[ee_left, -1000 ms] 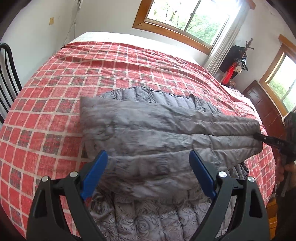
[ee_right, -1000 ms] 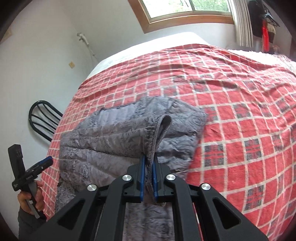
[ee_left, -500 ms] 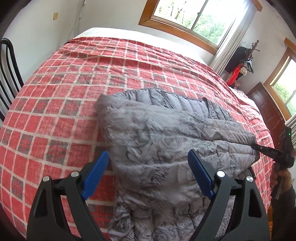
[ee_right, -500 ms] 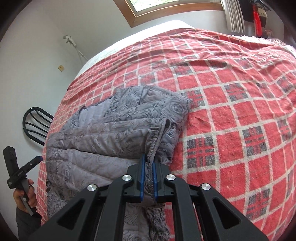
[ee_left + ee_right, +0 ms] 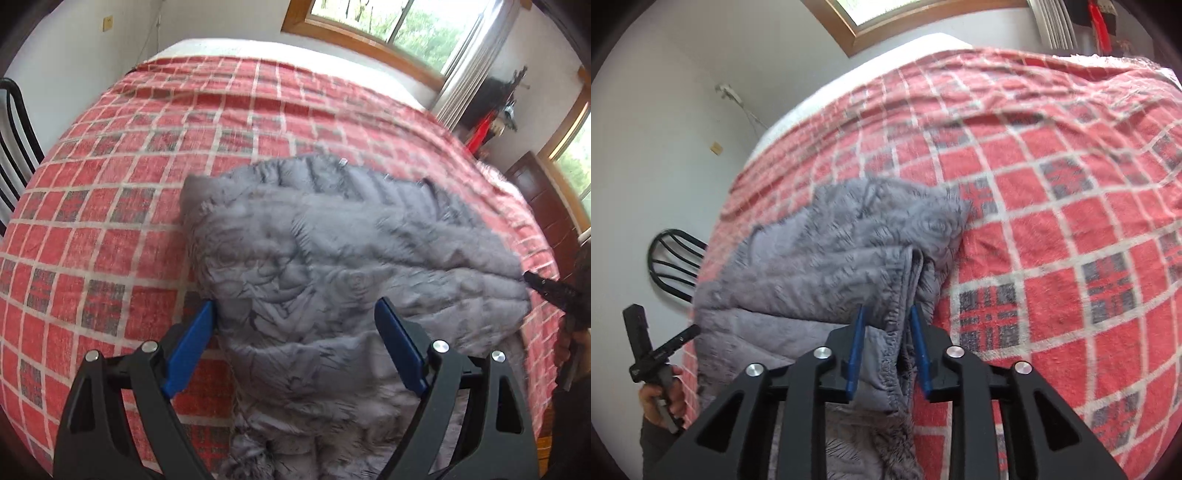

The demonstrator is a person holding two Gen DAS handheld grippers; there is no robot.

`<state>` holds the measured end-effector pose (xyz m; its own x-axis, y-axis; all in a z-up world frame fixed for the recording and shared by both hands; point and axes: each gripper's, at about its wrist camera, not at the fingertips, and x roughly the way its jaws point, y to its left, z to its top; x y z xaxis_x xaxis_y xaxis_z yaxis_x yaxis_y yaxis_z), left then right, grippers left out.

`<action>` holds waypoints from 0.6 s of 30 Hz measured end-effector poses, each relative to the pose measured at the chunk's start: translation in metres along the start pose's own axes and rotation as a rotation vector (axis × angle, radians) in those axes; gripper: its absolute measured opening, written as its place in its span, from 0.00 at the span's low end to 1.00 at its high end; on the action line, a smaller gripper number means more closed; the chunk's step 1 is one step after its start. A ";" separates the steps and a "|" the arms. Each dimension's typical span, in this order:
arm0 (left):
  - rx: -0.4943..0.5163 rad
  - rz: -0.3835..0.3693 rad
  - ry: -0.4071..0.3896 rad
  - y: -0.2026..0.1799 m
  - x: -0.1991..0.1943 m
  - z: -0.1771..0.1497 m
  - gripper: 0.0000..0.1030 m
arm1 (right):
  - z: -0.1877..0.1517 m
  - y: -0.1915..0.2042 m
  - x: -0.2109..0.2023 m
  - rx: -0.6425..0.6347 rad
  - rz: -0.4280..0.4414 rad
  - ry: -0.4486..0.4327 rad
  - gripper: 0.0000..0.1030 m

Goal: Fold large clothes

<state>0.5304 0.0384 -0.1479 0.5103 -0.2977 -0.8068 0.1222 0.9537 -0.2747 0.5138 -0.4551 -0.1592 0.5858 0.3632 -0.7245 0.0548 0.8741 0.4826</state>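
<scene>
One grey quilted jacket (image 5: 332, 266) lay folded over itself on the red checked bedspread (image 5: 110, 221), close to the near edge of the bed, with its lower part spilling over that edge toward the cameras. Its far edge, with small snaps showing along it, ran roughly parallel to the bed's near edge, and its left corner stood up slightly from the cover. The right gripper (image 5: 888, 350) sat at the jacket's right-hand folded hem (image 5: 908, 280); its blue pads had just been opening, and the stitched hem hung loosely in the gap between them with neither pad clearly pressing on it. The left gripper (image 5: 295, 350) stood spread wide above the jacket's near part, its blue fingers (image 5: 188, 350) straddling the cloth and gripping nothing. In the right wrist view the left gripper's dark tip touched or nearly touched the jacket's left side, with the person's left hand (image 5: 663, 398) on its handle beside the bed's near edge. Much bare bedspread lay open beyond the jacket toward the far edge and the windowed wall (image 5: 369, 22), and to both sides. A black chair (image 5: 672, 266) stood off the bed's left side against the white wall, and a dark wooden cabinet (image 5: 539, 199) stood past the right side.
</scene>
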 end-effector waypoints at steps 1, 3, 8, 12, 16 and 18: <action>0.003 -0.025 -0.019 -0.003 -0.008 -0.001 0.83 | 0.001 0.003 -0.006 -0.013 -0.001 -0.013 0.26; 0.026 -0.057 -0.035 -0.011 -0.017 -0.004 0.83 | 0.000 0.012 -0.015 -0.040 0.021 -0.027 0.25; 0.098 -0.005 0.025 -0.028 0.001 -0.014 0.83 | -0.007 0.028 -0.002 -0.079 0.027 0.021 0.24; 0.074 0.077 0.081 -0.014 0.028 -0.017 0.84 | -0.014 0.028 0.025 -0.085 -0.004 0.075 0.24; 0.059 0.063 0.084 -0.006 0.030 -0.018 0.85 | -0.017 0.022 0.028 -0.076 0.015 0.082 0.24; 0.062 0.044 0.069 -0.005 0.018 -0.019 0.81 | -0.020 0.022 0.015 -0.090 0.028 0.067 0.24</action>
<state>0.5229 0.0278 -0.1706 0.4571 -0.2553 -0.8520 0.1540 0.9662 -0.2069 0.5075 -0.4234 -0.1694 0.5301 0.4063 -0.7442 -0.0356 0.8876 0.4592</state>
